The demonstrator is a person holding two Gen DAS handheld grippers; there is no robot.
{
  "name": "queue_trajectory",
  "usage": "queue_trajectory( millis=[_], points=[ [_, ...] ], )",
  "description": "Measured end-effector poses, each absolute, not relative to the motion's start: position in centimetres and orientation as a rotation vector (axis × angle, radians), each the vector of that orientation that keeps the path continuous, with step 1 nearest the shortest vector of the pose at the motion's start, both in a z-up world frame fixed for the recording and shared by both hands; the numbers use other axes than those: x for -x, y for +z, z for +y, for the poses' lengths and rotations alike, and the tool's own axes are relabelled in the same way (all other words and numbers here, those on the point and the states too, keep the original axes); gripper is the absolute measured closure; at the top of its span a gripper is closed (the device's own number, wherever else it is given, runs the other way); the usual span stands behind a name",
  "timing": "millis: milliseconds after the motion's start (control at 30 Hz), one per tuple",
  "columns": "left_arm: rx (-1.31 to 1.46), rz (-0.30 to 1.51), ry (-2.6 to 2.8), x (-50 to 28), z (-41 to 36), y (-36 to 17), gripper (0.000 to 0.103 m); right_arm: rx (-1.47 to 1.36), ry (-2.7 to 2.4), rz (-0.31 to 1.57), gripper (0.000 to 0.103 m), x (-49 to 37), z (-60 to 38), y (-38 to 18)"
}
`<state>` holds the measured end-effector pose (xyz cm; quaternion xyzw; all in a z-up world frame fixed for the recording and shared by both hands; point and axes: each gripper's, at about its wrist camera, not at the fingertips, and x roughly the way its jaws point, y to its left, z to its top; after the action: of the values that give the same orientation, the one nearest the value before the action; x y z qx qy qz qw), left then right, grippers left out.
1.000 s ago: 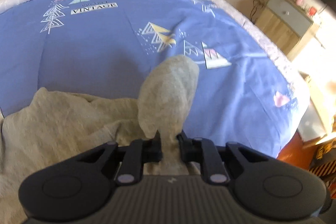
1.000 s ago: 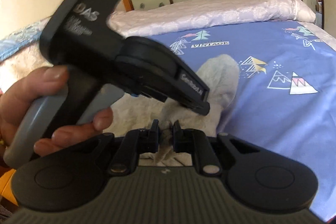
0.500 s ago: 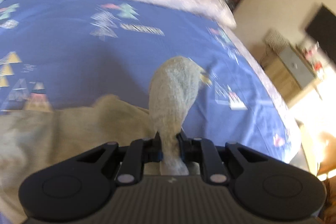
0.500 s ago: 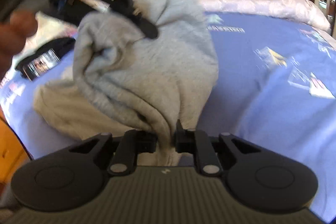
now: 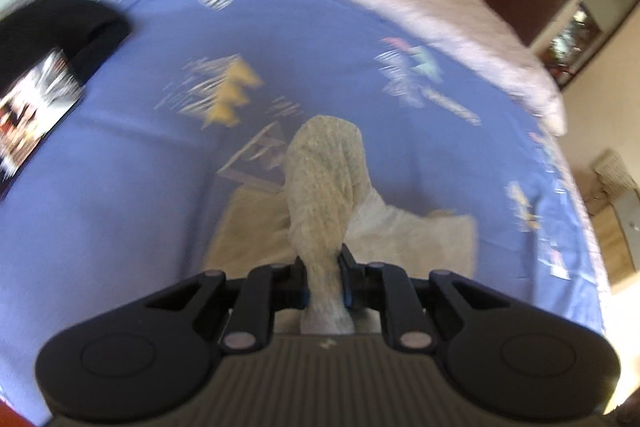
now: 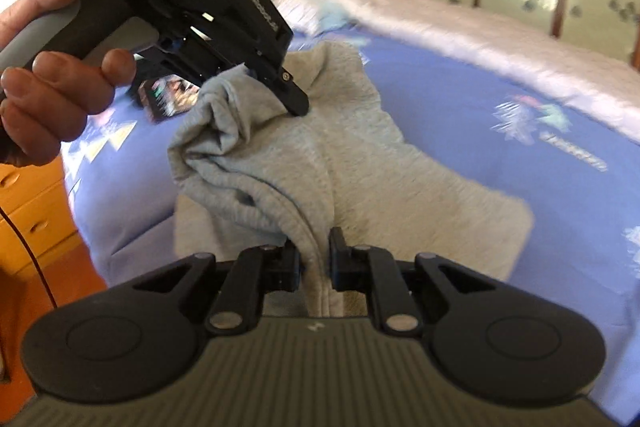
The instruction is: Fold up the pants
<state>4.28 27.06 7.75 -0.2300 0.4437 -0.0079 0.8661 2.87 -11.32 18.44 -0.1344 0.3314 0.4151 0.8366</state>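
Two hand-held grippers lift grey pants off a bed covered in a blue printed sheet, each pinching a bunched edge of the cloth: the right hand-held gripper clamps a hemmed edge between its fingers, while the left hand-held gripper, seen ahead and to its left in a person's hand, grips the other end. Holding two separate points lets the cloth hang and spread between them, likely to lay it flat for folding; the rest of the pants trails on the sheet just below and ahead of both tools.
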Motion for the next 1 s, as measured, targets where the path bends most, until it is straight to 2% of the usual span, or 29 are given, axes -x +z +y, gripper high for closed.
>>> queue_trajectory(
  millis=[100, 133, 167, 200, 233, 267, 333, 367, 400, 467, 567, 633, 700, 800, 867, 900, 933, 1000],
  points=[
    [0.514, 0.955, 0.018, -4.2, 28.9, 5.3, 0.087, 0.312, 0.907, 0.741, 0.078, -2.7, -9.7, 17.5],
    [0.521, 0.961, 0.027, -4.2, 29.2, 4.8, 0.085, 0.318, 0.919, 0.75, 0.07, -2.6, -9.5, 17.2],
    [0.523, 0.965, 0.042, -4.2, 29.5, 4.3, 0.079, 0.327, 0.937, 0.757, 0.066, -2.5, -9.3, 17.0],
    [0.524, 0.969, 0.064, -4.1, 29.8, 3.9, 0.065, 0.337, 0.942, 0.756, 0.061, -2.5, -9.2, 16.9],
    [0.521, 0.965, 0.08, -3.9, 30.1, 3.8, 0.058, 0.345, 0.94, 0.751, 0.06, -2.4, -9.3, 17.0],
    [0.52, 0.952, 0.084, -3.6, 30.4, 3.8, 0.057, 0.345, 0.943, 0.748, 0.06, -2.3, -9.6, 17.2],
    [0.54, 0.924, 0.07, -2.5, 31.0, 4.2, 0.046, 0.324, 0.95, 0.744, 0.054, -2.3, -10.4, 17.8],
    [0.55, 0.905, 0.062, -1.8, 31.2, 4.6, 0.044, 0.312, 0.954, 0.737, 0.052, -2.3, -11.2, 18.3],
    [0.552, 0.878, 0.05, -0.9, 31.4, 5.0, 0.044, 0.301, 0.957, 0.723, 0.048, -2.0, -11.7, 18.8],
    [0.536, 0.842, 0.035, 0.3, 31.2, 5.7, 0.046, 0.287, 0.978, 0.7, 0.048, -1.1, -13.0, 19.7],
    [0.498, 0.841, 0.032, 1.4, 30.5, 5.8, 0.059, 0.276, 1.022, 0.691, 0.049, 0.4, -13.3, 19.8],
    [0.447, 0.866, 0.07, 1.4, 29.9, 5.1, 0.071, 0.271, 1.038, 0.721, 0.052, 0.4, -12.6, 19.1],
    [0.407, 0.924, 0.121, 0.7, 29.4, 3.7, 0.071, 0.28, 1.015, 0.773, 0.06, 0.0, -11.6, 18.3],
    [0.384, 0.95, 0.141, 0.5, 28.8, 2.2, 0.067, 0.289, 0.99, 0.899, 0.06, -2.1, -10.0, 15.9],
    [0.372, 0.928, 0.141, 0.7, 28.8, 3.0, 0.066, 0.227, 0.986, 0.923, 0.06, -2.7, -10.7, 16.3],
    [0.37, 0.909, 0.139, 0.9, 28.9, 3.6, 0.055, 0.203, 0.991, 0.917, 0.059, -2.7, -11.2, 16.8],
    [0.374, 0.895, 0.14, 1.0, 29.2, 4.0, 0.037, 0.174, 0.998, 0.895, 0.059, -2.8, -12.0, 17.7],
    [0.378, 0.858, 0.147, 1.2, 29.7, 4.7, 0.026, 0.118, 0.973, 0.849, 0.057, -3.3, -14.0, 19.0]
  ],
)
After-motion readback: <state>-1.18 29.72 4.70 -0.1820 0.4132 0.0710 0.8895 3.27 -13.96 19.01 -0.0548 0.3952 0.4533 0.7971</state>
